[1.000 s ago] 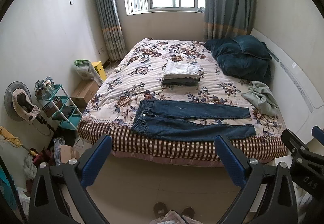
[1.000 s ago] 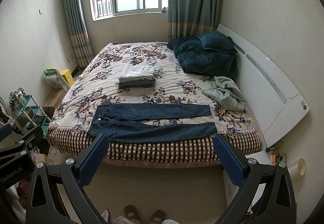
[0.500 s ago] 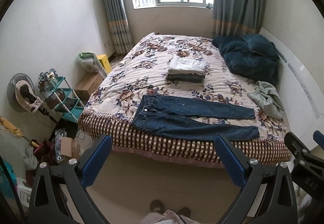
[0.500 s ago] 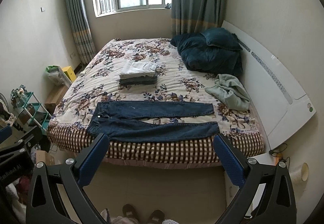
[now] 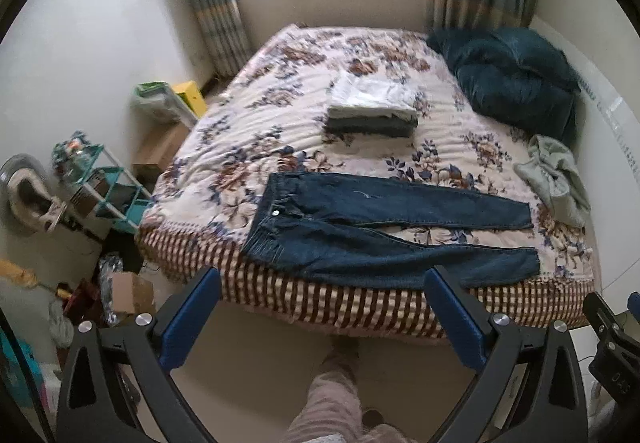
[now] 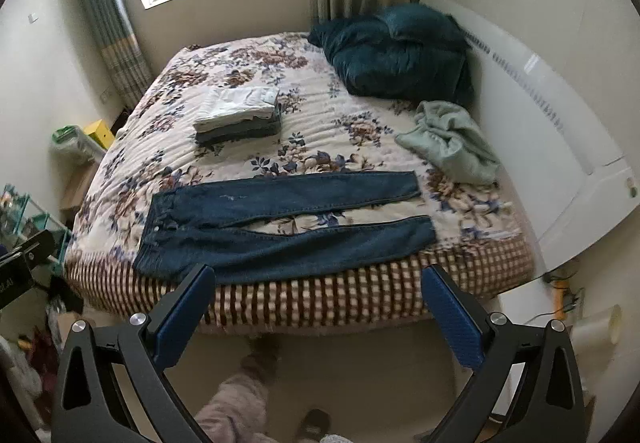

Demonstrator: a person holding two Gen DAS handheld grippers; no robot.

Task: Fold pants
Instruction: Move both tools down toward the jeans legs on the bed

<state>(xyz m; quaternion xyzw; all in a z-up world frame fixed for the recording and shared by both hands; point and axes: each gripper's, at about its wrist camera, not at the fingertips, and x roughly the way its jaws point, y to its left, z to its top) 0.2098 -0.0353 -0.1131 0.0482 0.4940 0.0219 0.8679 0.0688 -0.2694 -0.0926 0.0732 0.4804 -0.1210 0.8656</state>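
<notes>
Change: closer to the floral quilted bed (image 5: 280, 115) than half a second ago, tilted down more; a leg in pink trousers (image 5: 332, 395) now stepping forward.
Meaning: approach only, probably; folding not yet begun.
Task's thing: dark blue denim pants (image 5: 384, 231) flat along the bed's near edge, waistband left, both legs spread apart, unfolded.
Left tool (image 5: 320, 319): spread wide, empty, short of the bed.
Right tool (image 6: 318, 317): spread wide, empty, touching nothing.
Beyond pants: folded grey-white clothes stack (image 5: 372, 111) mid-bed.
</notes>
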